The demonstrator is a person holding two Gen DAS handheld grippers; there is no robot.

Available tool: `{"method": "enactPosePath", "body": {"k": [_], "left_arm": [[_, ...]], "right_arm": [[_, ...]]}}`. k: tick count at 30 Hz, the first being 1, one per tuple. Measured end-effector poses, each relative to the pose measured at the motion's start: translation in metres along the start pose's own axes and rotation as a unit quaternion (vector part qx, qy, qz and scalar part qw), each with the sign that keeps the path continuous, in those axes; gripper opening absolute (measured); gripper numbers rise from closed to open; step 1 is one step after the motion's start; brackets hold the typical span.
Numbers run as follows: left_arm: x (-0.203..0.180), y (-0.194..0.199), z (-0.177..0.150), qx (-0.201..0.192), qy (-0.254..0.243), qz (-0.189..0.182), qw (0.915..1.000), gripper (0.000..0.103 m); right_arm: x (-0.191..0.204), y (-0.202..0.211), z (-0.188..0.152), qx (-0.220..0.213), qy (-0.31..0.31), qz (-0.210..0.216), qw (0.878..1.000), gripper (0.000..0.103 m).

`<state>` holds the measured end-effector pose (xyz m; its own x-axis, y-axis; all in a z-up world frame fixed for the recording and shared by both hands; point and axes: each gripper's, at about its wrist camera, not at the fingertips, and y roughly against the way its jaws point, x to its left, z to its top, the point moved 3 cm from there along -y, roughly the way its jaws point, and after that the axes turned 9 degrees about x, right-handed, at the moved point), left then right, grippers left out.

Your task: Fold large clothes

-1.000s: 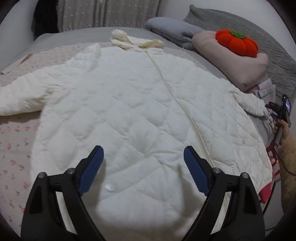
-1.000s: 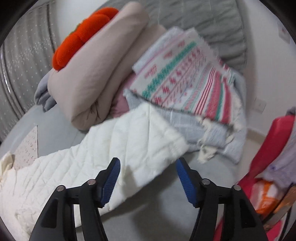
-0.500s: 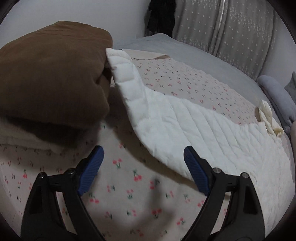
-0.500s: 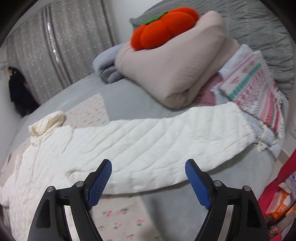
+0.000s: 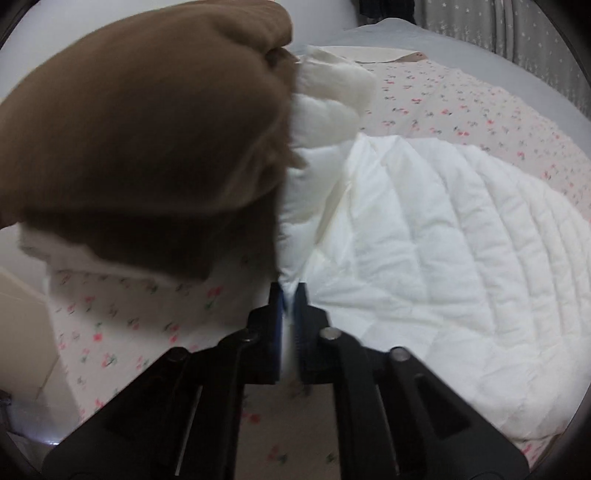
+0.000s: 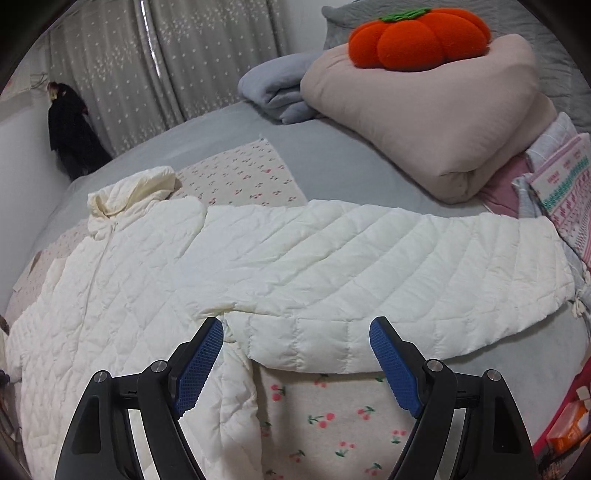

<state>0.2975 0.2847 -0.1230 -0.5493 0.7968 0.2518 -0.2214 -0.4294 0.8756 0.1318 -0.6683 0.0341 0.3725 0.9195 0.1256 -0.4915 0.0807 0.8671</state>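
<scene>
A white quilted jacket (image 6: 155, 280) lies front-up on a cherry-print sheet (image 6: 332, 428) on the bed, its right sleeve (image 6: 406, 266) stretched toward the pillows. My right gripper (image 6: 295, 365) is open and empty, just above the sleeve's lower edge near the armpit. In the left wrist view my left gripper (image 5: 291, 299) is shut on the edge of the jacket's left sleeve (image 5: 424, 243), which is bunched and lifted. The sleeve's cuff end (image 5: 332, 92) runs behind a brown cushion (image 5: 140, 122).
A beige rolled duvet (image 6: 443, 110) with an orange pumpkin plush (image 6: 417, 35) and a grey blanket (image 6: 273, 88) sit at the bed's head. Patterned folded cloths (image 6: 565, 177) lie at the right. Grey curtains (image 6: 166, 55) hang behind. Red clutter (image 6: 569, 432) lies off the bed's right edge.
My left gripper has moved in and closed on the left sleeve's edge, lifting it. My right gripper has come down closer to the right sleeve, still open.
</scene>
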Motion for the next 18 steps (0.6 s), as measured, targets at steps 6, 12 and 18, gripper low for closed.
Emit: {"method": "enactPosePath", "body": {"k": [6, 12, 18], "left_arm": [[-0.004, 0.031, -0.027, 0.036, -0.044, -0.066, 0.9962, 0.065], [-0.072, 0.114, -0.042, -0.010, -0.162, -0.145, 0.9761, 0.079], [-0.189, 0.169, -0.028, -0.036, -0.250, -0.195, 0.9476, 0.080]], "right_arm": [[0.011, -0.004, 0.013, 0.007, 0.021, 0.002, 1.000, 0.083], [0.040, -0.009, 0.031, 0.014, 0.032, 0.019, 0.999, 0.083], [0.104, -0.015, 0.073, 0.022, 0.068, 0.058, 0.996, 0.084]]}}
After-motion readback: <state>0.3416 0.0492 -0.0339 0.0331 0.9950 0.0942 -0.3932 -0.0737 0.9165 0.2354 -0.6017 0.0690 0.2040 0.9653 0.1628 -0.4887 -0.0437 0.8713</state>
